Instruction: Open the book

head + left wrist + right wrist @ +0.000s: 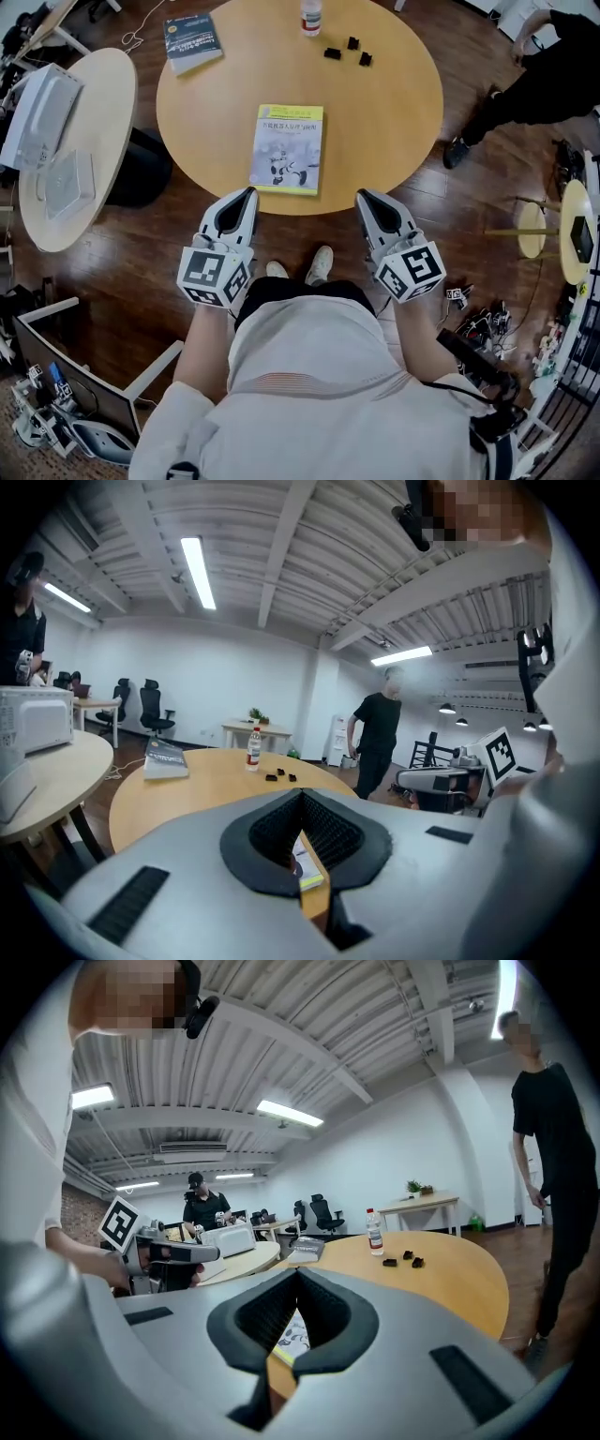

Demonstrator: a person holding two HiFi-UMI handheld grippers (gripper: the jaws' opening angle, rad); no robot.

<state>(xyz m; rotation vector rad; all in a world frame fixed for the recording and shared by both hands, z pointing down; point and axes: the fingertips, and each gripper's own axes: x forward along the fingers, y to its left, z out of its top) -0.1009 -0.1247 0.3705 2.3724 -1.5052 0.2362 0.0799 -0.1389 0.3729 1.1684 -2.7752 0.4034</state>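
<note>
Wood-toned and round, the desk [394,122] carries the book [288,148], which lies closed and flat with its pale, yellow-edged cover up, close to the desk's near rim. The left gripper [247,193] sits at that rim with its jaws pressed fully together and nothing between them. The book's near left corner is just ahead of the tips and slightly to their inner side. In the left gripper view a strip of the cover shows through the hollow behind the closed tips.

The right gripper [363,195] is level with it, jaws likewise together and empty. The book lies ahead of them and off to their left, with bare desk between.

Well beyond both pairs of jaws, across the desk, stand a clear bottle [311,17] and three small black pieces [347,52]. A second, dark book [193,41] lies far ahead to the left. A person in black [534,84] stands off to the right of the right jaws.
</note>
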